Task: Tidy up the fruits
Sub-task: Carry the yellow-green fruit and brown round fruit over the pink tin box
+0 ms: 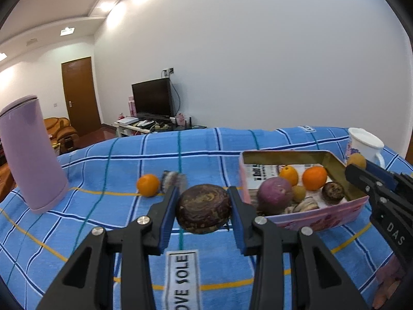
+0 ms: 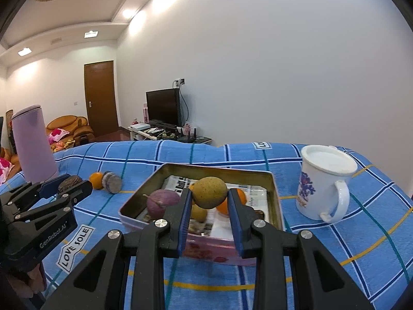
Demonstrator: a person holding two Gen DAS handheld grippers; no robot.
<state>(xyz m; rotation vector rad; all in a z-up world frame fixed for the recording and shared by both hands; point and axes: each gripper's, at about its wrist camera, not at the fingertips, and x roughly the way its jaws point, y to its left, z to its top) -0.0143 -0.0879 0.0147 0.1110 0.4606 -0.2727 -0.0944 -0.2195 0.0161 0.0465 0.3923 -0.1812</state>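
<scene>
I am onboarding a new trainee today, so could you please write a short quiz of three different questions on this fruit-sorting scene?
1. True or false: the left hand-held gripper is shut on a dark brown fruit.
2. Multiple choice: where is the yellow-green fruit in the right hand-held gripper? A) on the cloth B) held above the tin box C) inside the white mug
3. Fill in: one orange lies on the cloth outside the box, beside a ___ purple tumbler.

Key: 1 true; 2 B; 3 tall.
</scene>
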